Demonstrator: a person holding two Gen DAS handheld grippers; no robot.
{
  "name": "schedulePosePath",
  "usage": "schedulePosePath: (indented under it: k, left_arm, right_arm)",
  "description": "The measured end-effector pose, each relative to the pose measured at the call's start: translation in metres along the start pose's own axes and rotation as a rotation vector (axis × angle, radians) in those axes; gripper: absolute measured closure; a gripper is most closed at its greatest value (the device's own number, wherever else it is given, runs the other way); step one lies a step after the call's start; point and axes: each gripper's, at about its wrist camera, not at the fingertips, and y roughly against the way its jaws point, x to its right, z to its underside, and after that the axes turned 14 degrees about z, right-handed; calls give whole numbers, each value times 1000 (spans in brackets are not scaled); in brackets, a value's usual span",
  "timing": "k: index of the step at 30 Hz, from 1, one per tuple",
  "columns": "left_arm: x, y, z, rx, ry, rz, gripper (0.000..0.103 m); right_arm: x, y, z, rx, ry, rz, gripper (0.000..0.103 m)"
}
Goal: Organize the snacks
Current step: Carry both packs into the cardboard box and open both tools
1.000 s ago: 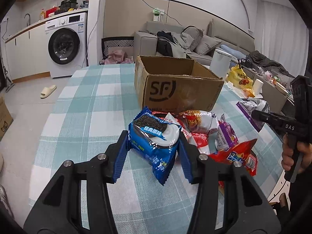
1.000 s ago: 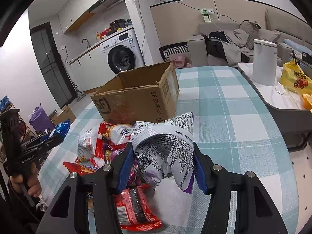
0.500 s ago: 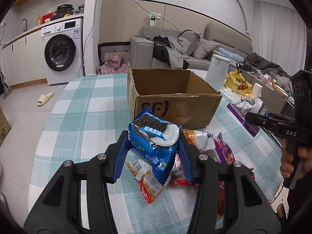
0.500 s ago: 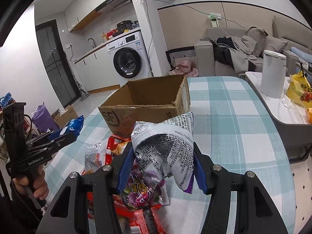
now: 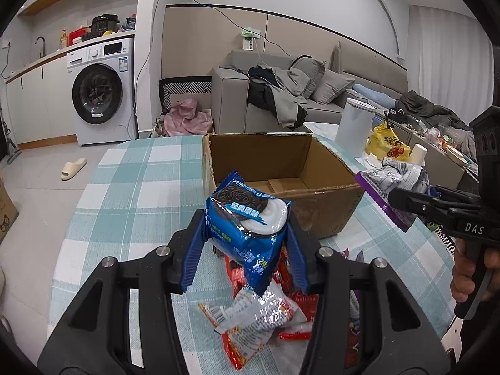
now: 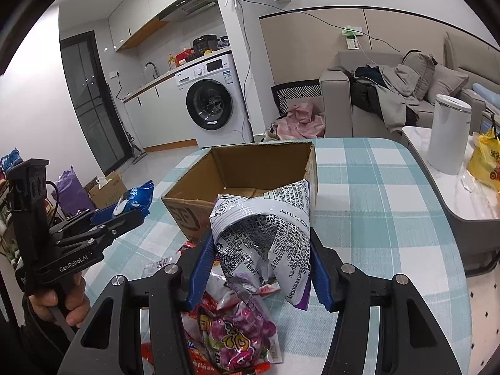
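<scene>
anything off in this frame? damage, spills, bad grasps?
No spills. The silver snack bag in the right gripper is crumpled and pinched into a cone. The blue cookie pack sits tilted in the left gripper. The cardboard box has a dented, scuffed front wall.

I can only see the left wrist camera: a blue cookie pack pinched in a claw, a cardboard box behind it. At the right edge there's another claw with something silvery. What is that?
Observer: The right claw is shut on a silver bag; the side facing its camera is covered in small black print.
Operator: Is anything lying under that bag?
Observer: Yes, a purple candy bag lies on the snack pile just below it.
Operator: And who carries the claw that my camera sits on?
Observer: A hand grips the black handle of the left claw, behind the cookie pack.
</scene>
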Motion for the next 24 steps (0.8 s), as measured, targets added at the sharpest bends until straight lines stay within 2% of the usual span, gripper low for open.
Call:
schedulePosePath:
  k: [24]
  left_arm:
    - [-10,-74,-39,-58,-29,-1,57]
  right_arm:
    - [-19,-58,-37,-63,35,10,46]
